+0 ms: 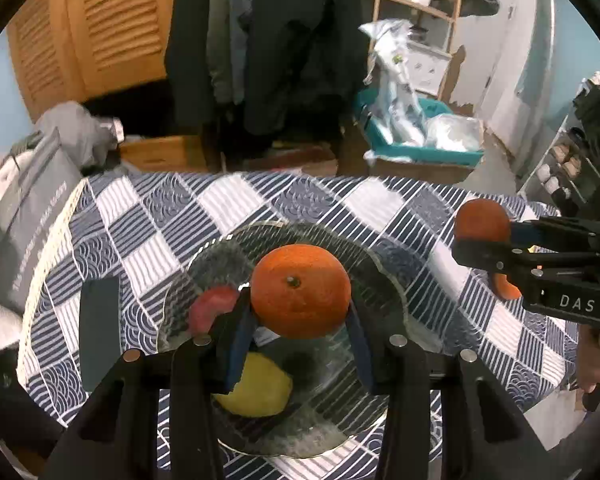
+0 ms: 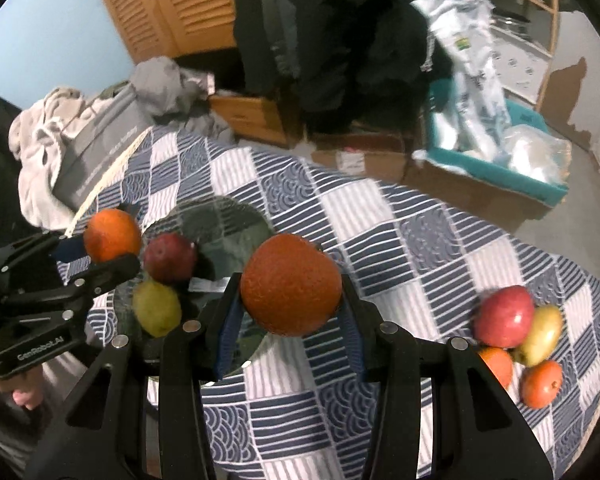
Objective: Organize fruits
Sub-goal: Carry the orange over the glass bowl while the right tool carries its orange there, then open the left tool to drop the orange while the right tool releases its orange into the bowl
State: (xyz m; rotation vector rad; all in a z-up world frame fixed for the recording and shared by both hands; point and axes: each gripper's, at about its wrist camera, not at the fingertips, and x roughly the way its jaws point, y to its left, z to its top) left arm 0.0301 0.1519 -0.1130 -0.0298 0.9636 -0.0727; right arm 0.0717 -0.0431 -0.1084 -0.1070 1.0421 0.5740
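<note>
Oranges (image 1: 300, 290) (image 2: 291, 284) sit clamped between each gripper's closed fingers (image 1: 236, 330).

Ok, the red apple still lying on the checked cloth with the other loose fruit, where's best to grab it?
Take the red apple across its round middle from above. A yellow-green pear touches one flank and oranges crowd its near side, so only the top is free.

1. My left gripper (image 1: 300, 312) clamps an orange (image 1: 300, 291) over the glass plate (image 1: 372, 408).
2. Plate holds a red fruit (image 1: 210, 307) and a yellow fruit (image 1: 262, 390).
3. Right gripper (image 1: 486, 236) pinches another orange (image 1: 482, 219) at the frame's right.
</note>
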